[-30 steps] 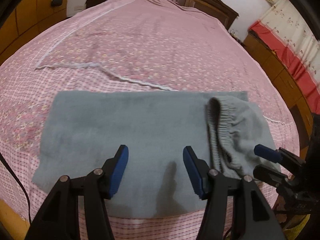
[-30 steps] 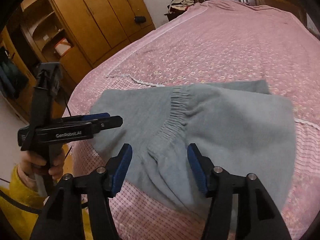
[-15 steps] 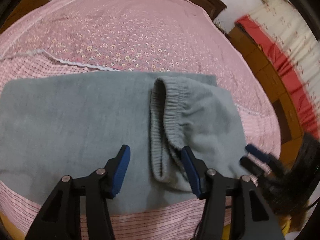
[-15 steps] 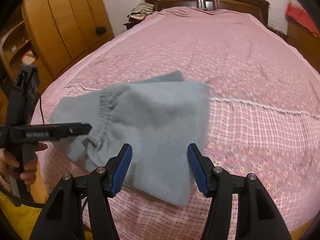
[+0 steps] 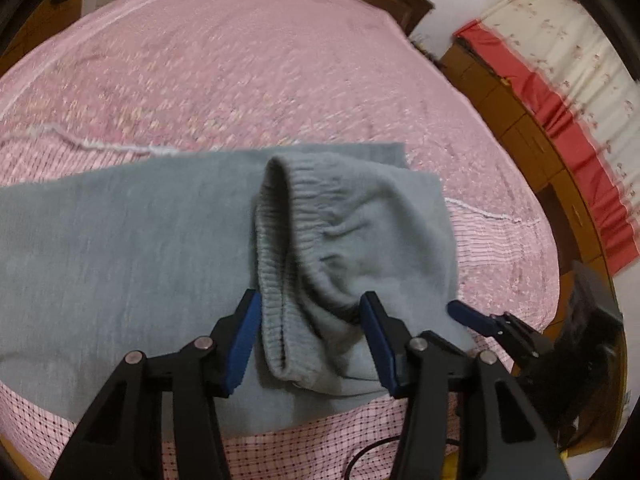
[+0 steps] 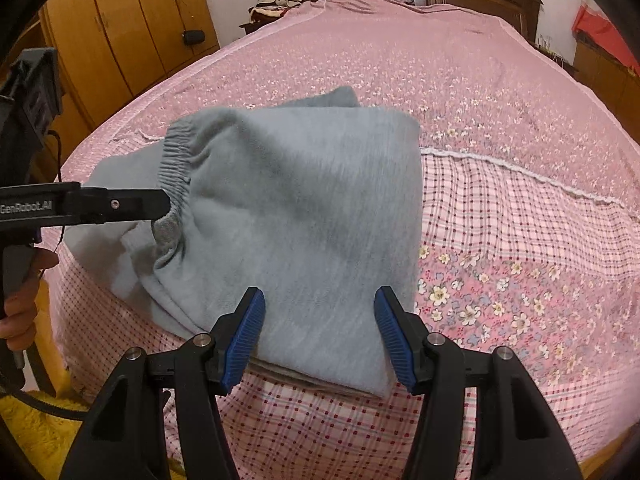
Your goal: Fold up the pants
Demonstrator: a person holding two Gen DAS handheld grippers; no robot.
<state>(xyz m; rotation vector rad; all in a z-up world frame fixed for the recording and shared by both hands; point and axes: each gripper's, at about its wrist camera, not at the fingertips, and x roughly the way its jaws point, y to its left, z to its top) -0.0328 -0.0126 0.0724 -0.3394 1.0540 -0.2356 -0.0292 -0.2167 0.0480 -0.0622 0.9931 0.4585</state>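
Here the grey pants (image 5: 132, 240) lie partly folded near the foot edge of the pink bed (image 5: 260, 60), long axis running across it, legs to the left, ribbed waistband (image 5: 276, 248) doubled back over them on the right. The left gripper (image 5: 308, 340) straddles that waistband end, its jaws closing but not yet pinching. Further right, the right gripper (image 6: 320, 332) hovers half open over the folded corner, holding nothing. I'd worry the closing jaws catch only the top layer, so the fold drags askew.

Dim warm indoor light; left view motion-blurred; fisheye-bent, dark edges.
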